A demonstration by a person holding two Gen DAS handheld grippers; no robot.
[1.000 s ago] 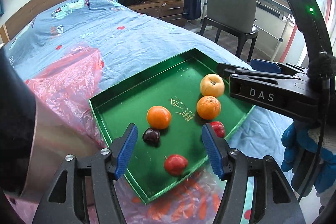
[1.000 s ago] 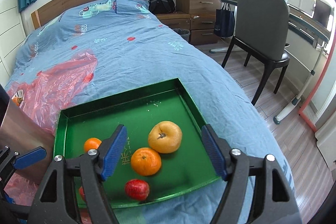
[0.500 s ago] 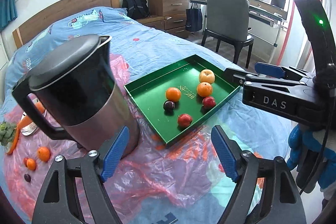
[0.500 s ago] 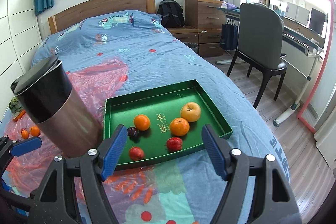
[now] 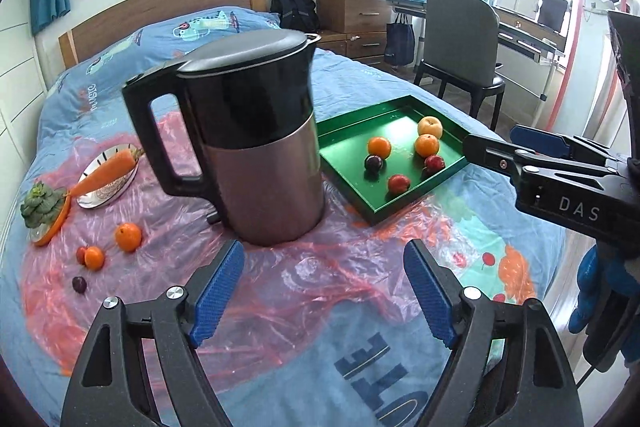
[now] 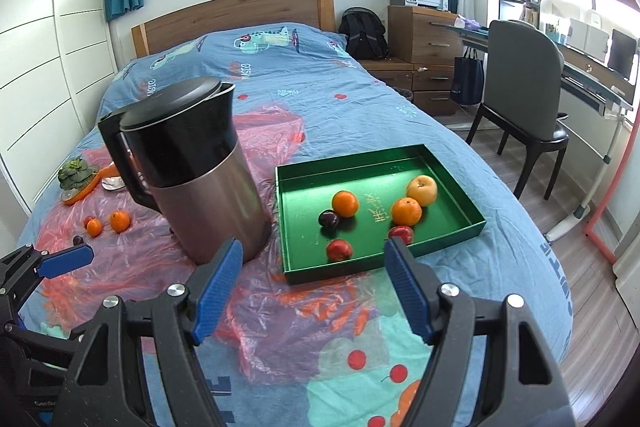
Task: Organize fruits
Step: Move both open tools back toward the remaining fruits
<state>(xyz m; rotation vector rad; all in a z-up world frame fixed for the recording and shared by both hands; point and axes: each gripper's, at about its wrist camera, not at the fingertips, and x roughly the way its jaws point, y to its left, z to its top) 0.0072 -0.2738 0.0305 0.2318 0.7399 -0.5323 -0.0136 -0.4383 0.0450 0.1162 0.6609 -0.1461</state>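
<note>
Nearest the cameras, the left gripper (image 5: 324, 291) is hanging over the pink plastic sheet (image 5: 328, 267) with its blue pads spread wide and nothing between them. The right gripper (image 6: 314, 285) is also gaping fully, empty, above the same crinkled sheet on the blue bedspread (image 6: 500, 259); in the left wrist view its black body is showing at about 3 o'clock.

Just beyond the left gripper, at 12 o'clock, a kettle (image 5: 248, 131) is standing upright on the sheet, black on top and steel below, handle pointing toward 9 o'clock. In the right wrist view it is sitting at about 11 o'clock from the pads.

At 9 to 10 o'clock in the left view, loose fruit is lying on the plastic: a dark plum (image 5: 79, 284), a small orange (image 5: 94, 257) touching a small red fruit, and a larger orange (image 5: 128, 237) just beside them. Farther out that way, a carrot (image 5: 106, 173) is resting across a small plate (image 5: 105, 187), and a leafy green vegetable (image 5: 42, 205) is sitting on an orange-rimmed dish.

At 1 o'clock, just beside the kettle, the green tray (image 5: 404, 201) is holding six fruits: a red one (image 5: 399, 183) nearest, a second red one (image 5: 434, 163), a dark plum (image 5: 373, 163) touching an orange (image 5: 379, 147), another orange (image 5: 427, 145) and a yellow apple (image 5: 430, 126) farthest back.

Beyond the bed, a wooden headboard (image 6: 236, 13), a dresser and a chair (image 6: 520, 87) are standing.
</note>
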